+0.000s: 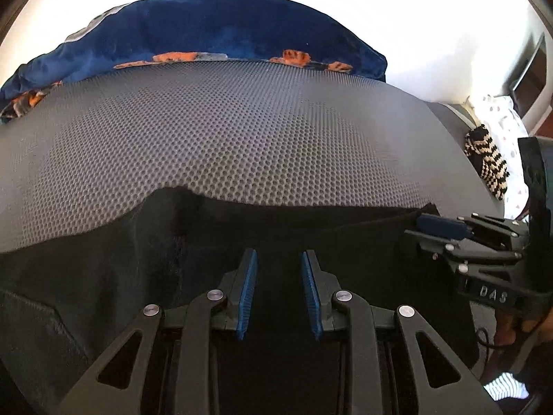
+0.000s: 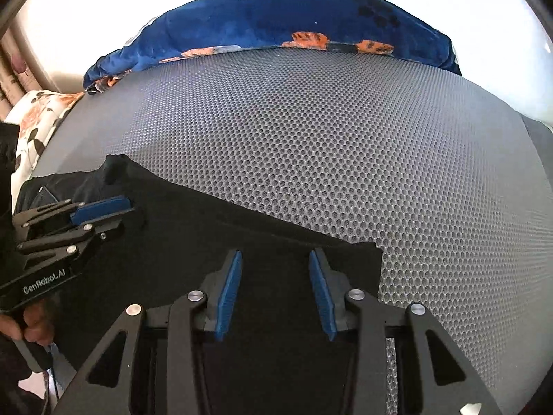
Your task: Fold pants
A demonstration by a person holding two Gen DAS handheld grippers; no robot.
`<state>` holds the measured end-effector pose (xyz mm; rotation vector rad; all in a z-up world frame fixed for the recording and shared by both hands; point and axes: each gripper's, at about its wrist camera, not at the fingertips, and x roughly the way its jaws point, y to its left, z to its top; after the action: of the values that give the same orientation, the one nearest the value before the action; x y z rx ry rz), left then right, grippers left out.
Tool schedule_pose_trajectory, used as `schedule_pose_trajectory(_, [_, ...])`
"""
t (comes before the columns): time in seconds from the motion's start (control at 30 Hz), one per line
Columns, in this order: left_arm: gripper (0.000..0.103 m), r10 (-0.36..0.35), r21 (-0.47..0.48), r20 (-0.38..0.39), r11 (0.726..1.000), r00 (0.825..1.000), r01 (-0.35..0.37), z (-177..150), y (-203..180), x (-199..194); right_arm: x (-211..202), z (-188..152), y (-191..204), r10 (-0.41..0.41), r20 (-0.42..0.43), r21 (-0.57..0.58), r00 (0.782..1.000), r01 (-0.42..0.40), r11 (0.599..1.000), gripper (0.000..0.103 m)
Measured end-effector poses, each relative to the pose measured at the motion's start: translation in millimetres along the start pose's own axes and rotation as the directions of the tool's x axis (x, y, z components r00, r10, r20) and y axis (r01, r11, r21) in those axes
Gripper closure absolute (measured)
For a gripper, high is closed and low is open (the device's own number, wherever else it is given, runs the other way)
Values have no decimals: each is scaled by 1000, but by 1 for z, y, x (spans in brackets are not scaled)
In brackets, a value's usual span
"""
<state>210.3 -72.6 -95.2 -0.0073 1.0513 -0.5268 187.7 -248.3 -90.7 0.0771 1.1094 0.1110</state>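
Note:
Black pants (image 1: 103,259) lie flat on a grey honeycomb mat (image 1: 242,131), filling the near part of both views. My left gripper (image 1: 279,252) hovers low over them, its blue pads a narrow gap apart with only flat cloth seen below. The right gripper (image 1: 413,227) shows side-on at the right, at the pants' far edge. In the right wrist view my right gripper (image 2: 275,251) stands open over the pants (image 2: 242,228) near their right corner. The left gripper (image 2: 134,212) lies at the left over a raised fold.
A blue blanket (image 1: 224,27) with orange patches bounds the mat's far edge. A black-and-cream striped cloth (image 1: 487,162) lies off the mat's right side. A floral pillow (image 2: 38,117) sits at the left. A hand (image 2: 34,321) grips the left gripper's handle.

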Motion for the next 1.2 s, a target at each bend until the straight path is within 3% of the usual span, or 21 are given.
schedule_pose_trajectory(0.1, [75, 16, 7, 8, 1000, 1000, -16, -12, -1, -11, -5, -4, 1, 14, -7, 13, 1000, -14, 1000, 65])
schedule_pose_trajectory(0.37, [71, 103, 141, 29, 984, 994, -106, -55, -20, -38, -21, -29, 11, 8, -14, -14, 1000, -9, 1000, 64])
schedule_pose_trajectory(0.57, [70, 116, 146, 30, 982, 993, -119, -92, -20, -50, -31, -59, 15, 7, -27, -18, 1000, -7, 1000, 64])
schedule_pose_trajectory(0.77, [69, 96, 40, 28, 994, 995, -97, -105, -10, -73, -40, -85, 26, 26, -46, -20, 999, -27, 999, 59])
schedule_pose_trajectory(0.97, [59, 104, -91, 112, 991, 988, -94, -115, 13, -120, -43, -96, 48, 58, -61, -44, 996, -60, 997, 58])
schedule_pose_trajectory(1.07, [56, 125, -177, 143, 979, 982, -99, -118, 33, -144, -42, -99, 61, 73, -68, -65, 995, -77, 995, 58])
schedule_pose_trajectory(1.2, [53, 160, -333, 188, 939, 969, -90, -125, 72, -190, -41, -100, 81, 113, -79, -88, 990, -120, 989, 58])
